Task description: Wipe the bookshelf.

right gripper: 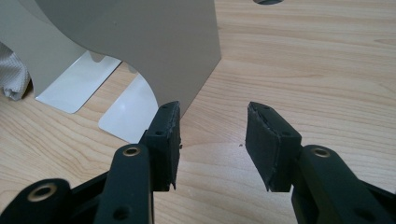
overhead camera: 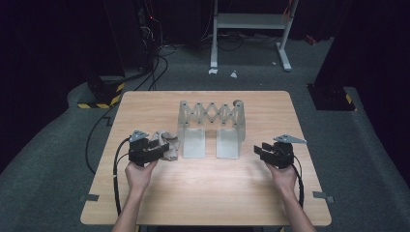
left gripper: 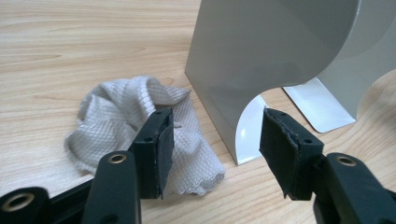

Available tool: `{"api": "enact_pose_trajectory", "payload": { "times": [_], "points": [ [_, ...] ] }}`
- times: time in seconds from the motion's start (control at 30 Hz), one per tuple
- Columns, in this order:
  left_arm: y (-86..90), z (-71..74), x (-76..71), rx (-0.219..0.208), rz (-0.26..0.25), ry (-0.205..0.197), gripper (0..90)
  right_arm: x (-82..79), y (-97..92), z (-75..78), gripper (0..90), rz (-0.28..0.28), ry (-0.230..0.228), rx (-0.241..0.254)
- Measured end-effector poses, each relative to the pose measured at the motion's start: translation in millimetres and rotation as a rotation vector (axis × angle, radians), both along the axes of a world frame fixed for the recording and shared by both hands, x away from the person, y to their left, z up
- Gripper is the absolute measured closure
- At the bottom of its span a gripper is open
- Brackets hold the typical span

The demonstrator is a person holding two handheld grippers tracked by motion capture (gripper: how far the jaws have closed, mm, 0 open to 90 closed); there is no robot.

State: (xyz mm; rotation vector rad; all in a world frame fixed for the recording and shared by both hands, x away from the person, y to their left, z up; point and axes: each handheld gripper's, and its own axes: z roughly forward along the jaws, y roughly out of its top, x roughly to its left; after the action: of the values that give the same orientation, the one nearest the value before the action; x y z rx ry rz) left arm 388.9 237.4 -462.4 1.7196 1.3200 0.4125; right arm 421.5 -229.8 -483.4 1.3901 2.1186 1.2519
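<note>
The left tool stands with its jaws apart and nothing between the pads; in the left gripper view they frame the crumpled grey cloth and the near corner of the grey expanding rack. The right tool is likewise spread wide and empty, facing the rack's right end panel from just beside it.

The rack stands upright at the middle of the surface, nearer the far edge, its scissor lattice stretched between two end panels whose flat feet point toward the near edge. The cloth lies touching or just beside the rack's left foot, toward the left edge.

The step in hand looks like taking hold of the rack from both ends. To do it well, each tool should come in level and square to its panel, so the pads close flat on the thin sheet rather than on a curved edge. The left tool should pass clear of the cloth, since a fold caught under a pad would weaken the grip. Closing both sides together should keep the lattice from skewing.
</note>
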Motion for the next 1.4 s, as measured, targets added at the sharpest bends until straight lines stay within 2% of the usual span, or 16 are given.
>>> {"api": "enact_pose_trajectory", "payload": {
  "times": [0.3, 0.4, 0.57, 0.7, 0.9, 1.17, 1.27, 1.4],
  "points": [
    [16.7, -2.7, -15.9, -0.013, 0.028, -0.037, 41.9, -11.6, -9.6, 0.2, 53.7, -0.015, -0.028, -0.015],
    [20.6, -5.1, -20.7, 0.003, 0.033, -0.039, 40.8, -14.5, -12.9, -1.7, 53.5, -0.018, -0.027, -0.014],
    [26.4, -13.1, -28.0, 0.004, 0.042, -0.030, 39.8, -18.5, -19.0, -7.0, 53.0, -0.028, -0.017, -0.013],
    [31.3, -19.7, -29.6, 0.042, 0.052, -0.010, 38.5, -20.9, -21.7, -10.0, 52.7, -0.035, -0.014, -0.028],
    [38.6, -30.1, -32.1, 0.065, 0.075, 0.014, 37.6, -23.0, -26.0, -15.5, 52.3, -0.053, -0.004, -0.047],
    [37.7, -50.1, -29.3, 0.123, 0.120, 0.040, 37.4, -26.3, -30.9, -28.0, 51.5, -0.078, 0.030, -0.074],
    [34.7, -53.8, -26.8, 0.170, 0.122, 0.049, 37.4, -26.5, -31.5, -32.4, 51.2, -0.085, 0.035, -0.097],
    [32.2, -57.0, -24.8, 0.198, 0.130, 0.048, 37.3, -25.0, -31.1, -38.2, 50.7, -0.094, 0.053, -0.129]
  ]
}}
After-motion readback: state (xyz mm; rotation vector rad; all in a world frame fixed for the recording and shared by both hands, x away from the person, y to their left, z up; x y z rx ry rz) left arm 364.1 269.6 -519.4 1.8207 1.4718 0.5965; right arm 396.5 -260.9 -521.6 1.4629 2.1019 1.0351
